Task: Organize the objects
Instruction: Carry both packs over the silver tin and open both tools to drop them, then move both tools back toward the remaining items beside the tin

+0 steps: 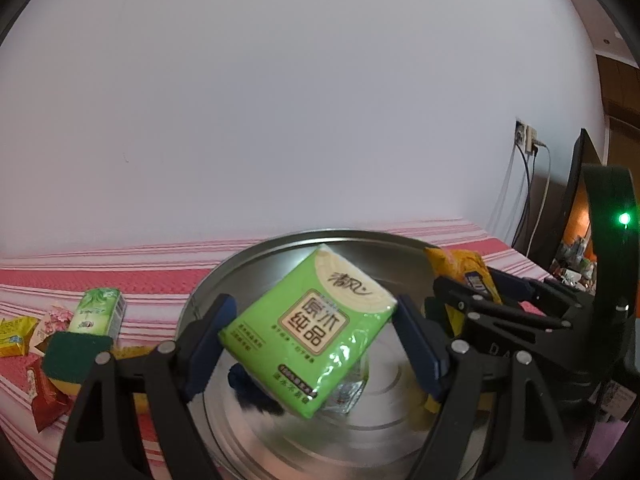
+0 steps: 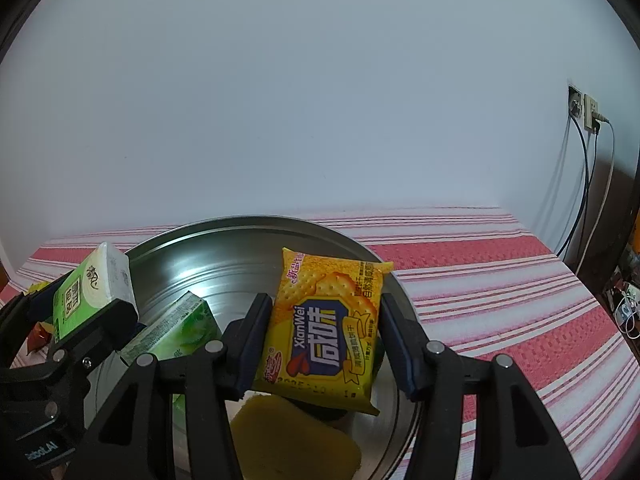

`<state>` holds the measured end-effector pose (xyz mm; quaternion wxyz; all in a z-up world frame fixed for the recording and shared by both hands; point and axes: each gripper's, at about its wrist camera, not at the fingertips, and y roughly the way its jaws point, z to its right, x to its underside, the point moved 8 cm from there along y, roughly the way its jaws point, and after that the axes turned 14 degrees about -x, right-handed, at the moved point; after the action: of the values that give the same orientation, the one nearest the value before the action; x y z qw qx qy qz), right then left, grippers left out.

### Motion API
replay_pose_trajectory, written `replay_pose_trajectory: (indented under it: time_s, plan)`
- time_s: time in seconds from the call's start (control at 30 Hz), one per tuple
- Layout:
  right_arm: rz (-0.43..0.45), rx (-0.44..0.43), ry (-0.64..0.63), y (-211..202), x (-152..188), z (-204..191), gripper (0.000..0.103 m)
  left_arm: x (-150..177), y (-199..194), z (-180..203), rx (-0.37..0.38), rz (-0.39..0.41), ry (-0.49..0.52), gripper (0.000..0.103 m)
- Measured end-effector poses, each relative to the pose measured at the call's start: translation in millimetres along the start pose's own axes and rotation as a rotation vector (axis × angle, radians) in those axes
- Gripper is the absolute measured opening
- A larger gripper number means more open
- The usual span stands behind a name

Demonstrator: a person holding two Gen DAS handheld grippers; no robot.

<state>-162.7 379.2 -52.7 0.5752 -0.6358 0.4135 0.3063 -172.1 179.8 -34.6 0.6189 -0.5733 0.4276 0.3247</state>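
Tissue pack [image 1: 310,330] clamped in our left gripper [image 1: 312,332], tilted, above the round steel tray [image 1: 280,440]. Glossy green soft plastic wrap, cream arc at top; label reads 清风 with 原木纯品 in a brown-framed panel. Blue pads press both sides.

Right gripper [image 2: 320,344] is closed on a cracker packet [image 2: 326,328]: yellow crinkled foil pouch, serrated seams, "XianWei" plus 咸味 on a blue banner, square cracker photo. Date print at the bottom edge is only partly legible. It also hangs over the tray, toward 3 o'clock of the tissue pack in the left view.

In the tray, right view: green carton [image 2: 176,328] at 9 o'clock of the crackers, yellow sponge [image 2: 296,436] at 6 o'clock, porous texture.

Left view, at 9 o'clock of the tray on the red-and-white striped woven cloth [image 1: 120,276]: another green box [image 1: 98,312], a green-topped scouring sponge [image 1: 76,356], small yellow [image 1: 14,334] and red [image 1: 44,396] snack wrappers. Text there too small for us to read.
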Motion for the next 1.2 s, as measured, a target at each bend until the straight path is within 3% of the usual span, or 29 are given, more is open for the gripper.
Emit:
replay_pose_trajectory:
  time_s: [0.13,0.23,0.33,0.67,1.07,1.2]
  plan:
    - [-0.016,-0.004,-0.008,6.1,-1.1,3.2,0.057,-1.2,-2.7,-2.0,-0.005,0.022,-0.004,0.098]
    - [-0.01,-0.007,-0.006,6.8,-1.3,5.2,0.058,-3.4,-3.8,0.2,-0.017,0.045,0.003,0.103]
    - [0.003,-0.001,0.0,5.9,-1.2,8.4,0.067,-3.8,-3.4,-2.8,-0.021,0.046,-0.009,0.103]
    - [0.058,0.012,0.026,-7.9,-2.5,4.4,0.067,-11.4,-12.4,-30.6,-0.073,0.116,-0.067,0.103]
    - [0.216,0.012,0.049,-37.0,-10.4,-12.3,0.067,-3.9,-15.4,-52.7,-0.104,0.115,-0.063,0.103]
    - [0.232,0.031,0.012,-39.2,-10.2,-24.5,0.067,-0.7,-15.7,-69.4,-0.12,0.101,-0.085,0.103]
